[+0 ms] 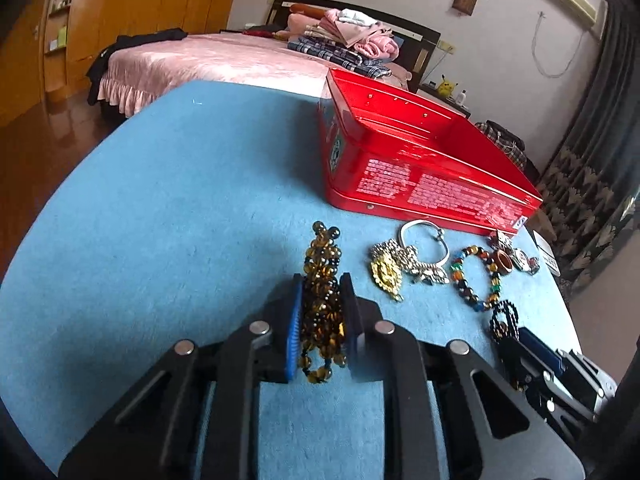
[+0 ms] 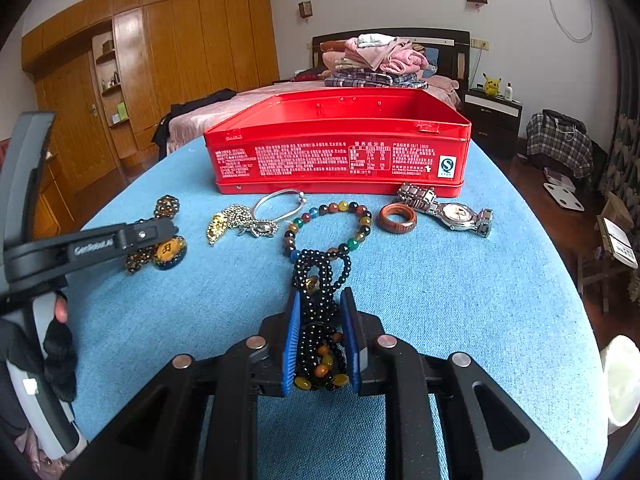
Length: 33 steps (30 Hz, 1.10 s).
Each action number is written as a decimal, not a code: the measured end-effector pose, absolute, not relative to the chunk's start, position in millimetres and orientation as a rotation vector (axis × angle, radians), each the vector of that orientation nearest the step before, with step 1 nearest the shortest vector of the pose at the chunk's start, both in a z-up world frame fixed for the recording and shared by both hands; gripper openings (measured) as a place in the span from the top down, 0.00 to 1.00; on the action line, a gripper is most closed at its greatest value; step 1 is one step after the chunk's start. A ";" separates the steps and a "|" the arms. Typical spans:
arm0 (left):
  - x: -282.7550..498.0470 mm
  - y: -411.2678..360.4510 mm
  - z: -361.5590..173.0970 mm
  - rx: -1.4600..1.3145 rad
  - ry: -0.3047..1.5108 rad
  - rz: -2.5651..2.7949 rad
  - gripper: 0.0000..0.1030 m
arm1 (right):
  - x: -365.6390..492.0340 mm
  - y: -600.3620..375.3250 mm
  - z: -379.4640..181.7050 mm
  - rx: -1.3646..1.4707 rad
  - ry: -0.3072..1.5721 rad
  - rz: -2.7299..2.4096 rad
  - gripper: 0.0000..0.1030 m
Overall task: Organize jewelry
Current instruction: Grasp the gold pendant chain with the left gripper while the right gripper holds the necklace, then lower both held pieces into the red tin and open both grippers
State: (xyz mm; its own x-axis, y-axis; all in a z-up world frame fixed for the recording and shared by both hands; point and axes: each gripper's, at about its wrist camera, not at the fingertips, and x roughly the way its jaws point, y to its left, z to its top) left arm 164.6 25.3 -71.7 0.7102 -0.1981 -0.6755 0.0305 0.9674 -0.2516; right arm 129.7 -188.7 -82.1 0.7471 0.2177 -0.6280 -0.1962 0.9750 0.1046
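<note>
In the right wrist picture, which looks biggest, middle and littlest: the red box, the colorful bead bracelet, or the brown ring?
1. Red box, by far.
2. Colorful bead bracelet.
3. Brown ring.
All three sit at a similar depth on the blue cloth, so nearness hardly skews this.

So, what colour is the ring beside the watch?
Reddish-brown with wood-like streaks; the ring shows best in the right wrist view.

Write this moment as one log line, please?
left tool: shut on amber bead strand | right tool: shut on black bead strand | red tin: open, no jewelry seen inside
</note>
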 end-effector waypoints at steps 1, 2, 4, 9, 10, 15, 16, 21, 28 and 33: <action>162.0 24.0 -71.6 -0.226 0.771 -0.132 0.84 | 130.2 -189.4 -81.9 0.034 0.693 0.226 0.80; 158.0 21.5 -71.7 -0.223 0.771 -0.140 0.84 | 131.2 -189.4 -82.0 0.038 0.695 0.224 0.80; 151.9 16.8 -73.0 -0.221 0.774 -0.155 0.84 | 132.2 -188.9 -82.2 0.038 0.696 0.222 0.80; 140.4 4.5 -75.5 -0.212 0.772 -0.197 0.84 | 134.9 -190.1 -82.8 0.048 0.701 0.225 0.78; 140.1 3.6 -75.9 -0.212 0.772 -0.200 0.84 | 135.8 -190.8 -82.8 0.053 0.703 0.227 0.78; 137.6 1.7 -76.2 -0.221 0.767 -0.205 0.85 | 136.3 -189.9 -83.7 0.045 0.707 0.238 0.80; 137.0 0.6 -76.5 -0.219 0.764 -0.205 0.85 | 136.0 -190.5 -83.6 0.048 0.707 0.243 0.81; 134.7 -1.2 -66.0 -0.227 0.728 -0.221 0.85 | 133.8 -197.8 -71.9 0.065 0.677 0.242 0.84; 136.9 -6.2 -43.9 -0.243 0.666 -0.250 0.85 | 134.9 -210.0 -45.9 0.096 0.624 0.251 0.84; 149.3 -8.2 -23.7 -0.259 0.615 -0.263 0.85 | 145.3 -217.5 -19.5 0.109 0.584 0.263 0.84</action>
